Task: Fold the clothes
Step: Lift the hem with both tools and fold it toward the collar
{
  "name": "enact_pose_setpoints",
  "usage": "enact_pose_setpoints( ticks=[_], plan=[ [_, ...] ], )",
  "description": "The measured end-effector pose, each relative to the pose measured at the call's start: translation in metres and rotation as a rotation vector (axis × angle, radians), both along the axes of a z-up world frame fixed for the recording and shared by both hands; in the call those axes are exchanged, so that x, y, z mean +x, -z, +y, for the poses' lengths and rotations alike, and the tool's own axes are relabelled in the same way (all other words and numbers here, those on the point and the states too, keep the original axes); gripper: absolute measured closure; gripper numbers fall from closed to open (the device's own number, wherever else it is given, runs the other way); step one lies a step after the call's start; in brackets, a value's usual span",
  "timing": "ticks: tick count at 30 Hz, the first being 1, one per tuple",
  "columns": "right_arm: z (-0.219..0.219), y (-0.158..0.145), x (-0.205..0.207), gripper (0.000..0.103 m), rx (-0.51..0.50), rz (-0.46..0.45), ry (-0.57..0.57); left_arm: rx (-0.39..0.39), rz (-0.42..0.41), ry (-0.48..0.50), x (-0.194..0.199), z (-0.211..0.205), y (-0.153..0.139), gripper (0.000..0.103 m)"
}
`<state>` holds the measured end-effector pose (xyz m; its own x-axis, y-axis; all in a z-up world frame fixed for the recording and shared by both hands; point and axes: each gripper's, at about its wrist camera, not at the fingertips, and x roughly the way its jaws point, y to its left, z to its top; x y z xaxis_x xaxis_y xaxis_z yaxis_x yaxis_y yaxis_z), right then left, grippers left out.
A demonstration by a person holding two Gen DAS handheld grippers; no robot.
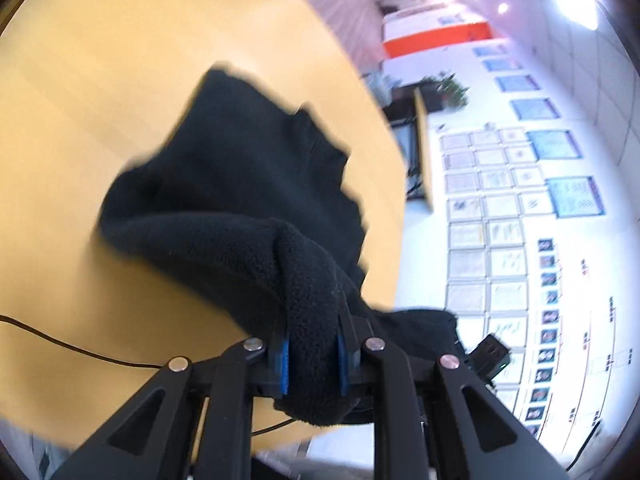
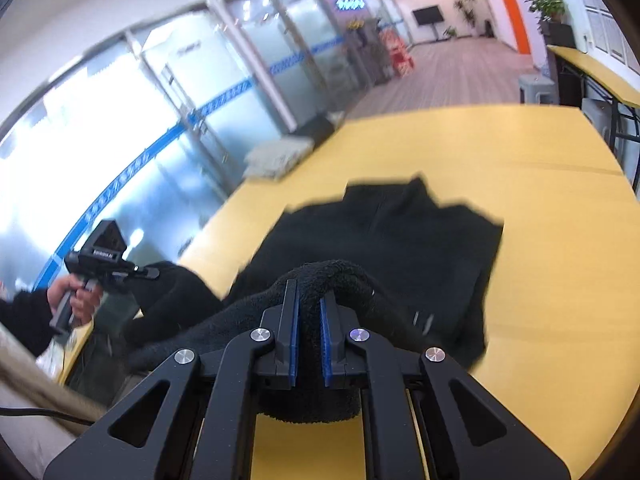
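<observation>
Black fleece garment [image 1: 240, 184], held up at two points over a yellow table [image 1: 80, 120].

The garment was thick, nubbly pile fleece, matte black. Its far part lay spread on the smooth yellow wood-look tabletop with ragged, blurred edges, while the near part rose in soft rolled folds to both tools. The left gripper [image 1: 313, 354] had its blue-padded fingers [image 1: 285, 364] pressed on a fat bunch of fleece that filled the gap between them. The right gripper [image 2: 309, 344] was nearly closed, its blue ribbed pads [image 2: 295, 344] pinching a rounded hem loop [image 2: 328, 272] that arched over the fingertips. A thin black cable [image 1: 72, 350] curved across the table's near edge. Frosted glass partitions [image 2: 160, 120] with a blue band stood beyond.
</observation>
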<state>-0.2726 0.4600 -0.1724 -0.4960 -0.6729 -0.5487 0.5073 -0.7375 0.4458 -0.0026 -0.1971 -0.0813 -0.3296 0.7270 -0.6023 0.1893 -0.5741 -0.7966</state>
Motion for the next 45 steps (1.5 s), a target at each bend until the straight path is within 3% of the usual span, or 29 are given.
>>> enact_pose_setpoints(
  ticks=[3, 5, 12, 14, 15, 19, 22, 23, 24, 25, 26, 29, 31, 33, 36, 39, 41, 43, 45],
  plan=[
    [0.005, 0.004, -0.053, 0.096, -0.004, 0.014, 0.065, 0.014, 0.047, -0.012, -0.056, -0.042, 0.008, 0.085],
    [0.004, 0.015, -0.096, 0.096, 0.004, -0.005, 0.117, 0.009, 0.054, -0.009, -0.108, -0.042, 0.025, 0.085],
    [0.003, 0.111, -0.229, 0.096, 0.036, -0.159, 0.222, -0.045, -0.084, 0.029, -0.214, -0.030, 0.137, 0.085],
    [0.001, 0.140, -0.251, 0.096, 0.050, -0.204, 0.232, -0.053, -0.119, 0.041, -0.232, -0.033, 0.165, 0.084],
    [0.003, 0.151, -0.258, 0.096, 0.041, -0.224, 0.240, -0.046, -0.128, 0.045, -0.264, -0.039, 0.182, 0.084],
    [0.021, 0.172, -0.266, 0.093, -0.039, -0.297, 0.267, -0.003, -0.152, 0.101, -0.277, -0.049, 0.202, 0.080],
    [0.021, 0.167, -0.262, 0.083, 0.057, -0.291, 0.250, -0.035, -0.150, 0.142, -0.294, -0.050, 0.204, 0.070],
    [0.021, 0.163, -0.261, 0.063, 0.097, -0.271, 0.263, -0.067, -0.132, 0.152, -0.296, -0.053, 0.197, 0.060],
    [0.026, 0.155, -0.260, 0.045, 0.128, -0.232, 0.306, -0.116, -0.089, 0.142, -0.297, -0.058, 0.181, 0.055],
    [0.034, 0.144, -0.258, 0.018, 0.143, -0.184, 0.363, -0.167, -0.045, 0.130, -0.299, -0.063, 0.163, 0.045],
    [0.043, 0.132, -0.256, 0.013, 0.149, -0.139, 0.419, -0.203, -0.004, 0.116, -0.310, -0.064, 0.160, 0.031],
    [0.052, 0.098, -0.252, 0.013, 0.218, -0.036, 0.485, -0.327, 0.168, 0.074, -0.299, -0.081, 0.110, 0.017],
    [0.031, 0.079, -0.249, 0.013, 0.328, 0.048, 0.403, -0.386, 0.229, 0.121, -0.293, -0.072, 0.101, 0.017],
    [-0.009, 0.077, -0.246, 0.013, 0.380, 0.083, 0.222, -0.443, 0.288, 0.172, -0.288, -0.062, 0.093, 0.016],
    [-0.075, 0.101, -0.247, 0.013, 0.397, 0.030, -0.081, -0.461, 0.290, 0.310, -0.286, -0.023, 0.122, 0.017],
    [-0.117, 0.151, -0.257, 0.019, 0.433, -0.061, -0.247, -0.550, 0.250, 0.356, -0.293, 0.004, 0.158, 0.017],
    [-0.129, 0.185, -0.273, 0.032, 0.498, -0.109, -0.247, -0.599, 0.210, 0.345, -0.302, 0.006, 0.181, 0.018],
    [-0.121, 0.195, -0.289, 0.052, 0.534, -0.076, -0.172, -0.625, 0.178, 0.307, -0.312, -0.003, 0.197, 0.018],
    [-0.102, 0.187, -0.304, 0.044, 0.561, -0.035, -0.018, -0.651, 0.158, 0.297, -0.320, -0.013, 0.209, 0.018]
  ],
)
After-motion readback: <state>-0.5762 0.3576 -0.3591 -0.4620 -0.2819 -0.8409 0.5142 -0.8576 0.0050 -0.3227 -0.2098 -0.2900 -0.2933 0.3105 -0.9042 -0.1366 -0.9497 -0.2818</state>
